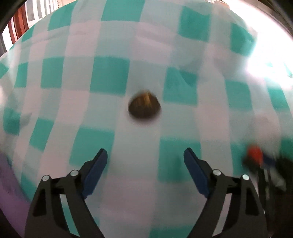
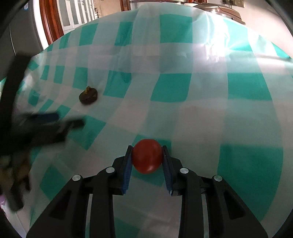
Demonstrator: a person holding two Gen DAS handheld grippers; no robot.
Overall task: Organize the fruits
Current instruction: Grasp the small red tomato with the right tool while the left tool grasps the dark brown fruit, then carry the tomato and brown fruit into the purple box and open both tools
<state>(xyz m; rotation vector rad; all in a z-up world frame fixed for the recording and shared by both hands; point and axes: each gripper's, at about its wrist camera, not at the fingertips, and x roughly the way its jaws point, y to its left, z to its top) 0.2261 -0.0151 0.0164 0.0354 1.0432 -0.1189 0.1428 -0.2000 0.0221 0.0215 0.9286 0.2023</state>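
A small dark brown fruit (image 1: 144, 108) with a yellowish top lies on the teal and white checked cloth (image 1: 109, 76), blurred in the left wrist view. My left gripper (image 1: 145, 155) hangs short of it, jaws wide, nothing between the blue pads. The same fruit (image 2: 88, 95) shows at the left in the right wrist view, with the left gripper (image 2: 60, 120) blurred beside it. My right gripper (image 2: 147, 149) is shut on a round red fruit (image 2: 147, 158), both pads pressing its sides. That red fruit (image 1: 255, 152) appears smeared at the right edge of the left wrist view.
The checked cloth (image 2: 183, 87) covers the whole table and is wrinkled toward the back. Wooden door frames and white cabinet doors (image 2: 73, 14) stand beyond the far edge. A purple thing (image 1: 7, 183) shows at the lower left.
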